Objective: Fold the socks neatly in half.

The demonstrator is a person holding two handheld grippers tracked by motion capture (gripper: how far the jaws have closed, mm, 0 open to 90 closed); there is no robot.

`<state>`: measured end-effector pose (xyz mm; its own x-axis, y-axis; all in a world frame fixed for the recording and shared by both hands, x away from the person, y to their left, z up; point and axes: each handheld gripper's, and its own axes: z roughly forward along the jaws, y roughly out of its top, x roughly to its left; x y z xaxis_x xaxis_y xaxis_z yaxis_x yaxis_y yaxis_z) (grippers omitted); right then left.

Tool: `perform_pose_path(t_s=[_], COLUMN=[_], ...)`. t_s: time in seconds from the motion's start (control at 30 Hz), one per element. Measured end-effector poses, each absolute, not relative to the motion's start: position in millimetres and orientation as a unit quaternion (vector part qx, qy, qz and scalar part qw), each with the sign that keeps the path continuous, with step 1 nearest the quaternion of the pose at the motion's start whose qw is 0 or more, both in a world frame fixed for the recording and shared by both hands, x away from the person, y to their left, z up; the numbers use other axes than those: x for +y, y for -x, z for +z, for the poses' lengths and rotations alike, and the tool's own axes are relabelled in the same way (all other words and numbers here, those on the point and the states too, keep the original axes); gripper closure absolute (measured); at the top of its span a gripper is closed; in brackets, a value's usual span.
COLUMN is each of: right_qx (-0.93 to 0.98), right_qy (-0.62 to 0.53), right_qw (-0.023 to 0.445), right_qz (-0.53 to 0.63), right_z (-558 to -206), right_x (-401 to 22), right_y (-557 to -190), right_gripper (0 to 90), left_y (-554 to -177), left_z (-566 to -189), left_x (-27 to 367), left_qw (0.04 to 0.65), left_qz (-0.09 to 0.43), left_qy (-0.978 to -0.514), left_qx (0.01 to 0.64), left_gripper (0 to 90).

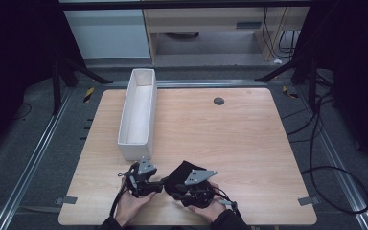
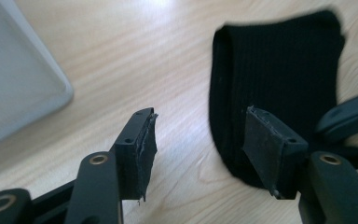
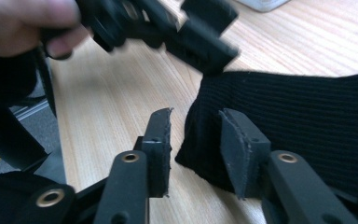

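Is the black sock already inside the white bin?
No, the black sock lies on the table near the grippers, outside the white bin.

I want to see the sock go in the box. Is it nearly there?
Not yet. The black sock lies folded on the table. Both the left gripper and the right gripper are open at its edge, gripping nothing. Left, probably: grab it and carry it to the white bin.
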<state>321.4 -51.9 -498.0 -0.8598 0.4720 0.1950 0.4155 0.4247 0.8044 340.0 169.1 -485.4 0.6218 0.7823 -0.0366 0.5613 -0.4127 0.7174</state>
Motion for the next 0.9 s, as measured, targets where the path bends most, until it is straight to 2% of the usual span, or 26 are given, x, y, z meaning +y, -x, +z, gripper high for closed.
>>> perform_pose_path(t_s=[0.1,0.2,0.3,0.4,0.5,0.7,0.83,0.9], right_qx=[0.834,0.819,0.820,0.829,0.833,0.835,0.822,0.816], right_qy=[-0.269,-0.292,-0.322,-0.336,-0.345,-0.339,-0.327,-0.326], right_qw=[0.038,0.071,0.114,0.129,0.120,0.124,0.147,0.156], right_qz=[0.480,0.489,0.460,0.428,0.415,0.414,0.442,0.451], right_z=[-489.3,-481.3,-486.8,-496.3,-504.2,-499.4,-487.8,-485.9], right_x=[-60.9,-75.6,-88.0,-95.2,-98.1,-96.9,-92.0,-84.3], right_y=[-322.9,-332.0,-345.2,-351.1,-353.6,-352.7,-358.6,-365.9], right_gripper=[62.2,66.2,71.6,75.3,75.7,73.8,73.4,75.0], left_y=[-339.9,-338.6,-337.4,-336.2,-335.2,-333.6,-330.8,-329.0], left_z=[-485.4,-487.0,-487.8,-490.4,-493.8,-477.2,-468.7,-471.2], left_x=[171.2,169.1,167.2,164.6,161.1,166.2,161.7,154.3], left_qw=[0.355,0.348,0.343,0.330,0.322,0.356,0.385,0.378], left_qz=[0.157,0.164,0.166,0.170,0.170,0.188,0.171,0.167], left_qy=[-0.828,-0.832,-0.836,-0.843,-0.848,-0.824,-0.816,-0.826], left_qx=[0.405,0.399,0.394,0.389,0.385,0.399,0.397,0.383], left_gripper=[42.3,42.7,42.9,43.2,44.2,43.4,42.5,41.9])
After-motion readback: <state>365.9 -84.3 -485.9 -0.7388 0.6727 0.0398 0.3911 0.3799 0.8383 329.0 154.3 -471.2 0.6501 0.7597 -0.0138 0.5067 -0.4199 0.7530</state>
